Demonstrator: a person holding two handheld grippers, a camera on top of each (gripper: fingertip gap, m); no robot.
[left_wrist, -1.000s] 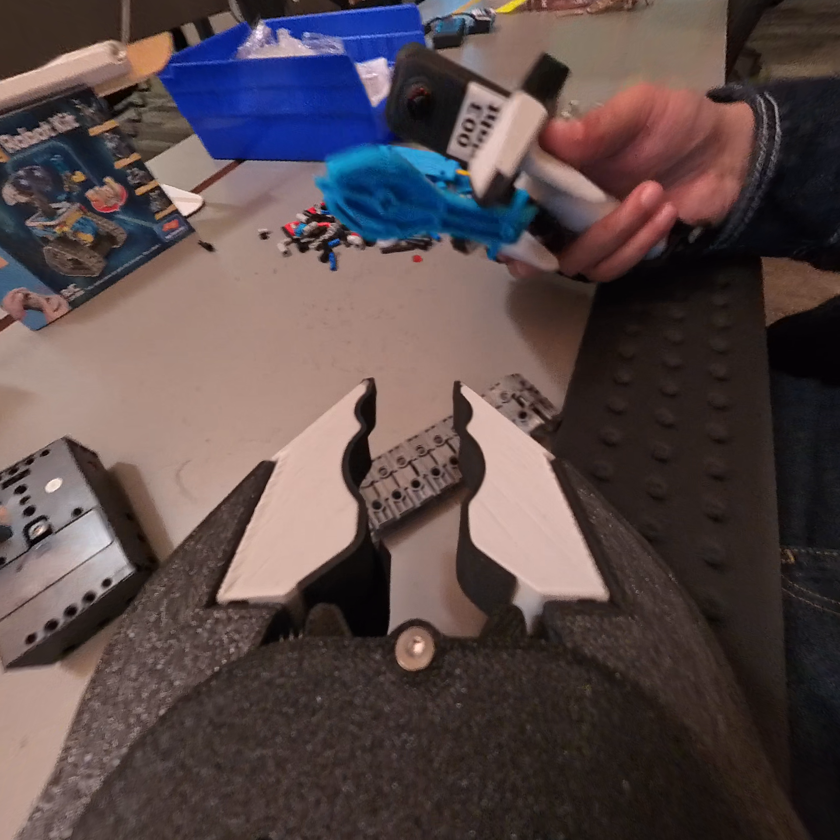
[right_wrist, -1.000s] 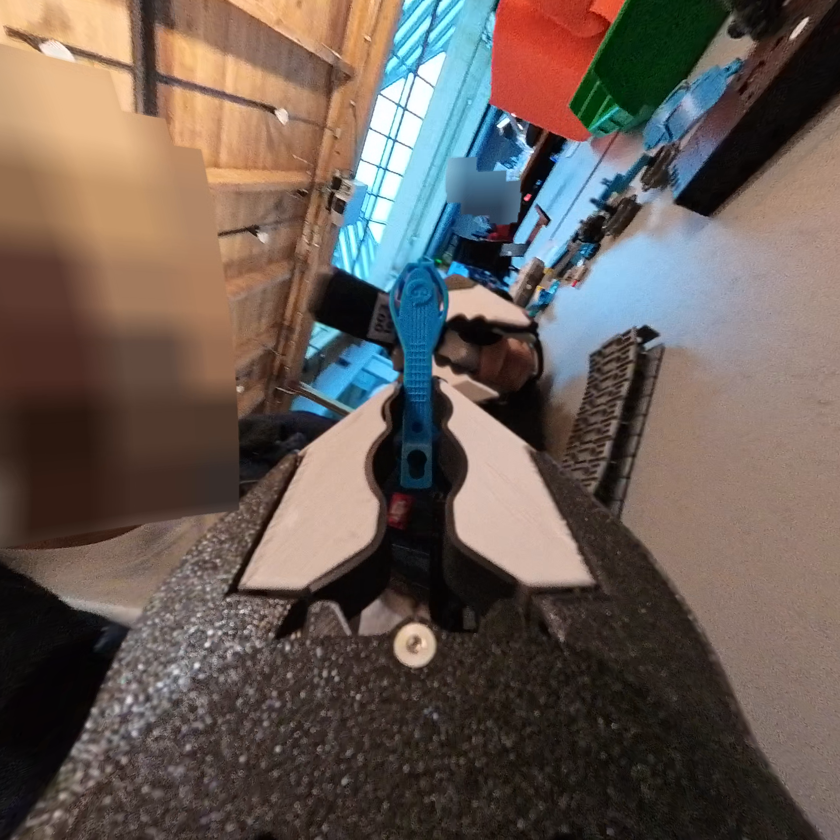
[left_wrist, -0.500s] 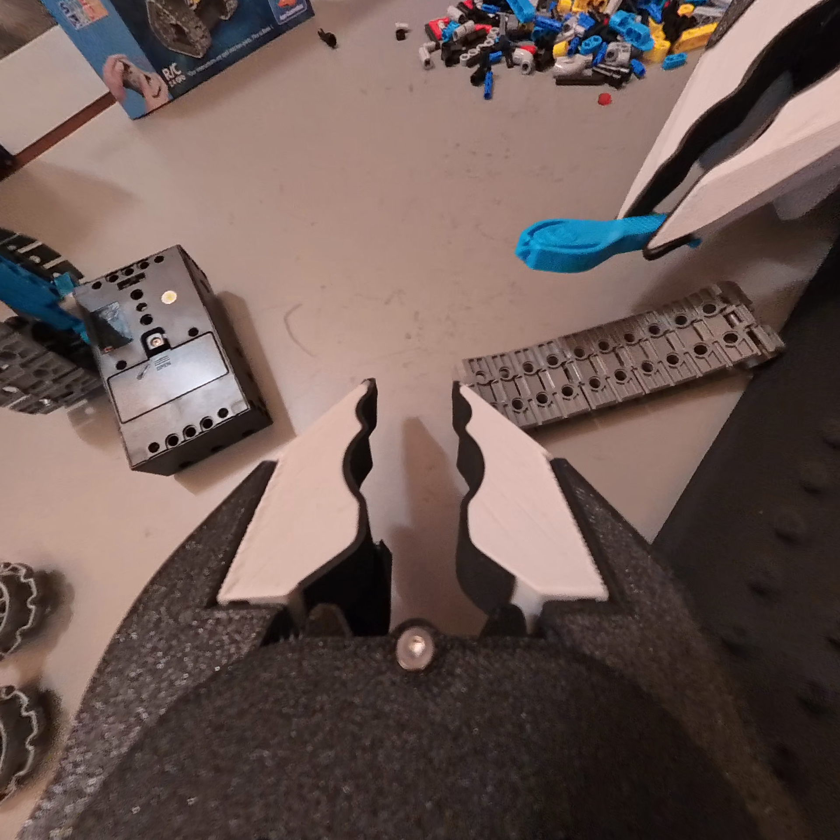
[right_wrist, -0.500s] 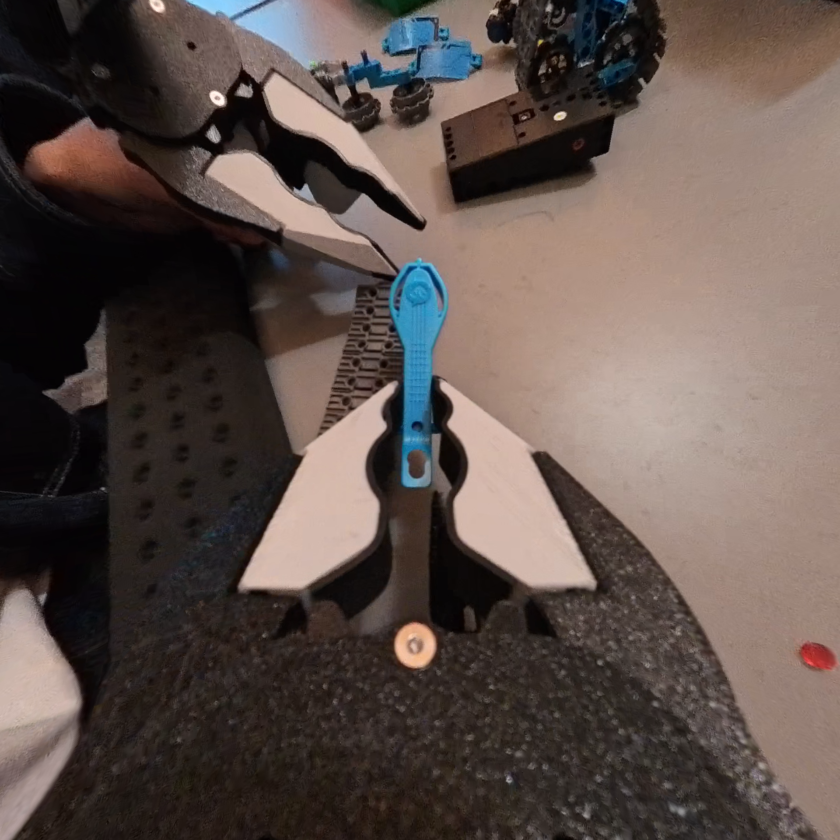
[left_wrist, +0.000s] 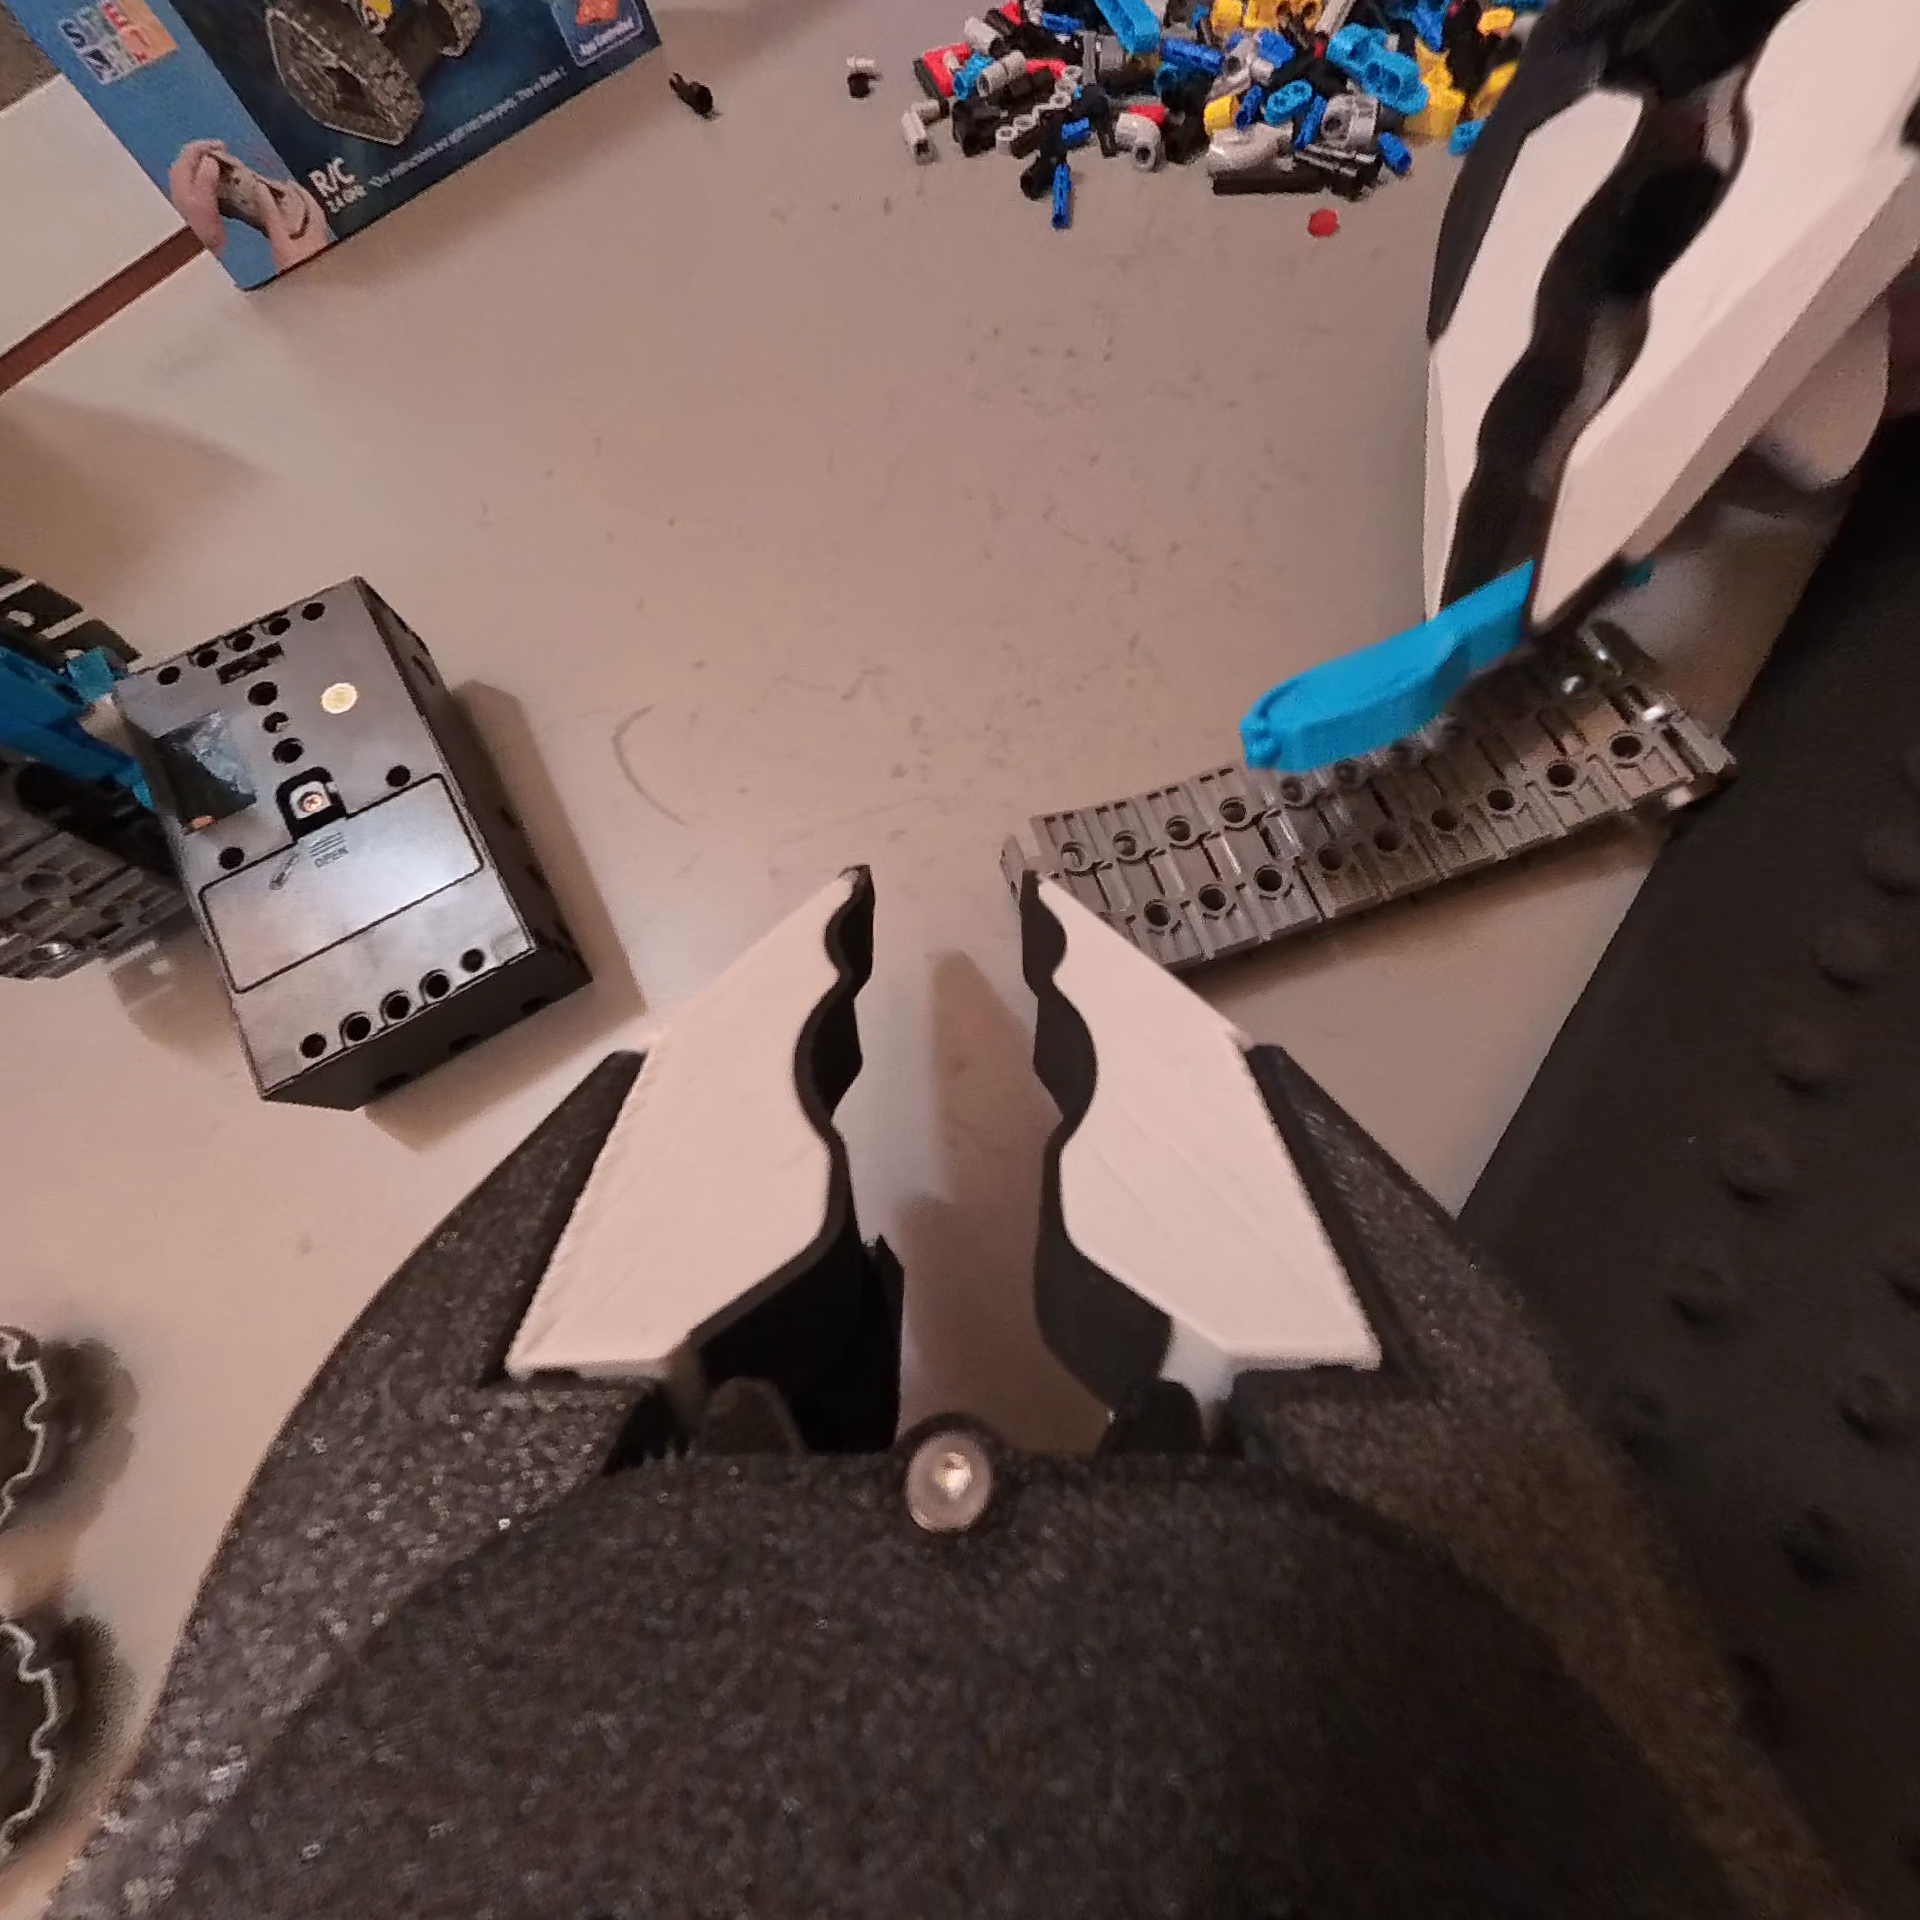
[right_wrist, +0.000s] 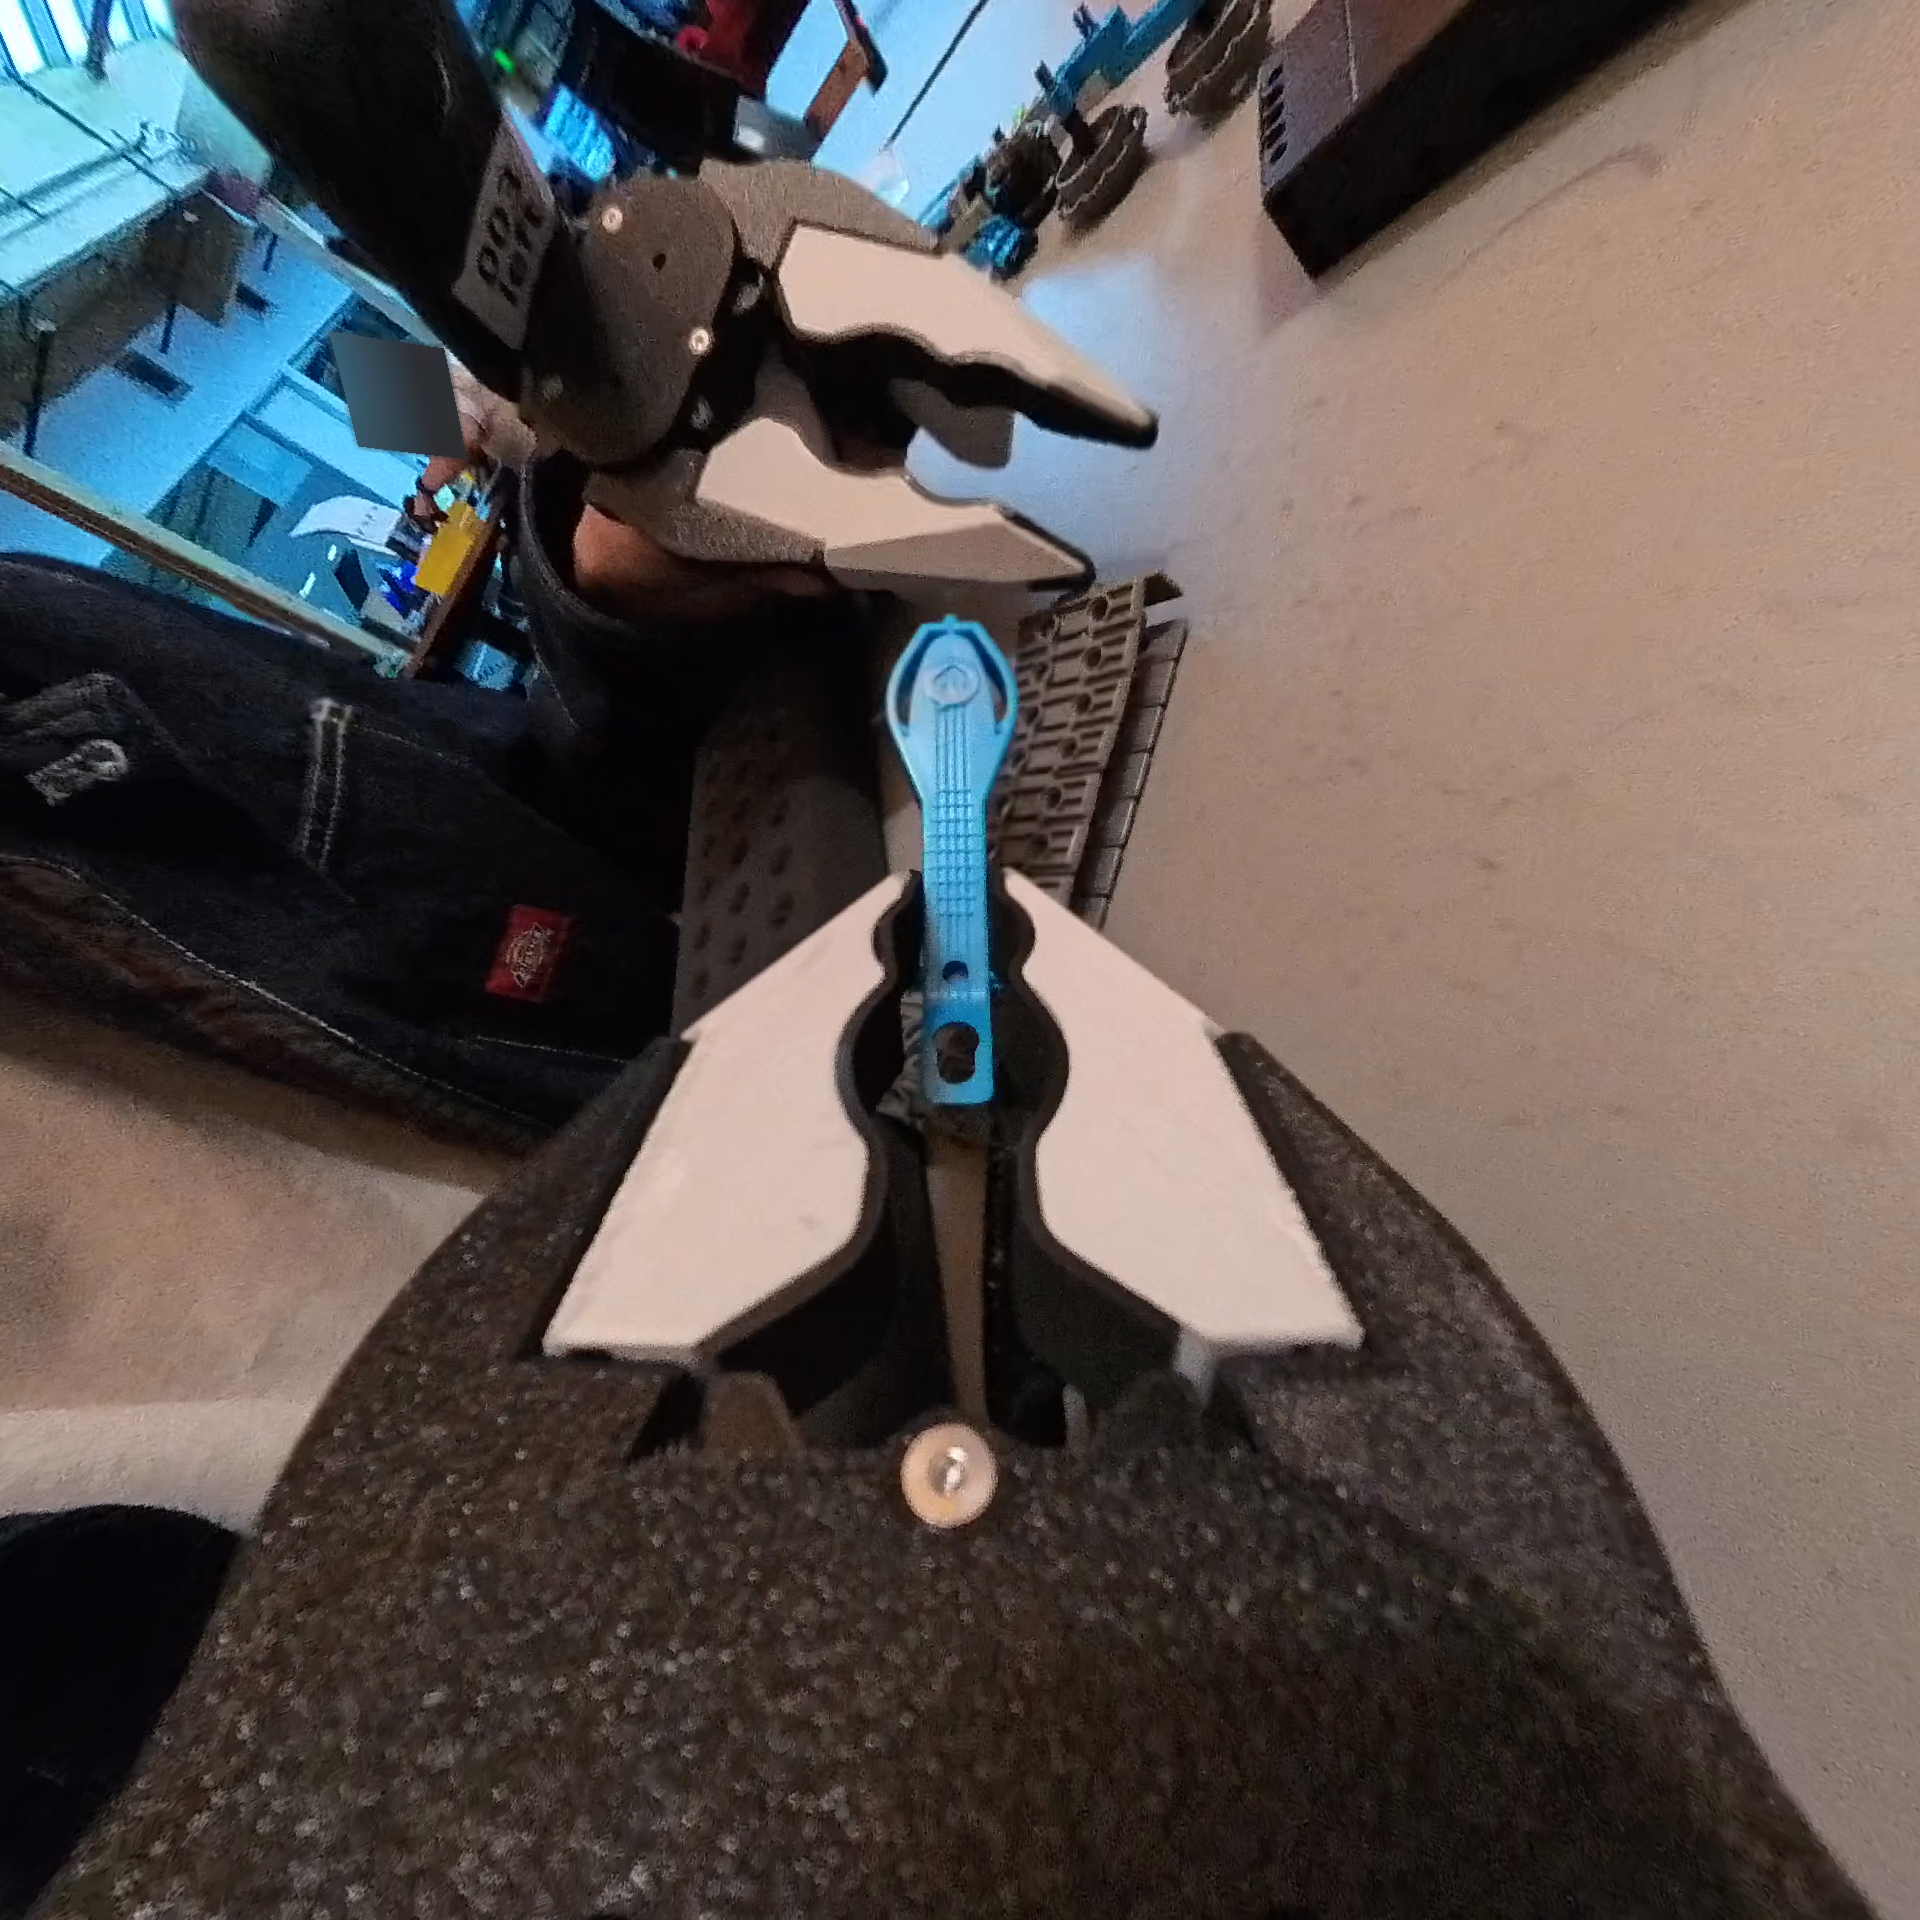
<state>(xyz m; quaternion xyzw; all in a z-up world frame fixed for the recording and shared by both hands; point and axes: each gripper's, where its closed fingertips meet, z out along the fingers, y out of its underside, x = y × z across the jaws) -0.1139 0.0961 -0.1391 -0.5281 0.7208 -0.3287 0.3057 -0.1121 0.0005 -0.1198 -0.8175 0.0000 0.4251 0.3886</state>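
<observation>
Black battery box (left_wrist: 343, 862) sits off to the left, left gripper (left_wrist: 943, 894) hangs spread wide and empty just beside the grey track strip (left_wrist: 1351, 842) — right gripper (right_wrist: 951, 894) pinches a blue plastic tool (right_wrist: 951, 831), tip over the strip.

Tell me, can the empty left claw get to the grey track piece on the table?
Probably yes. The left claw is open, and the grey track lies just past its right fingertip. Only the right claw's blue tool hovers over its far part.

Print marks the blue box (left_wrist: 343, 114) and black battery box (left_wrist: 343, 862).
</observation>
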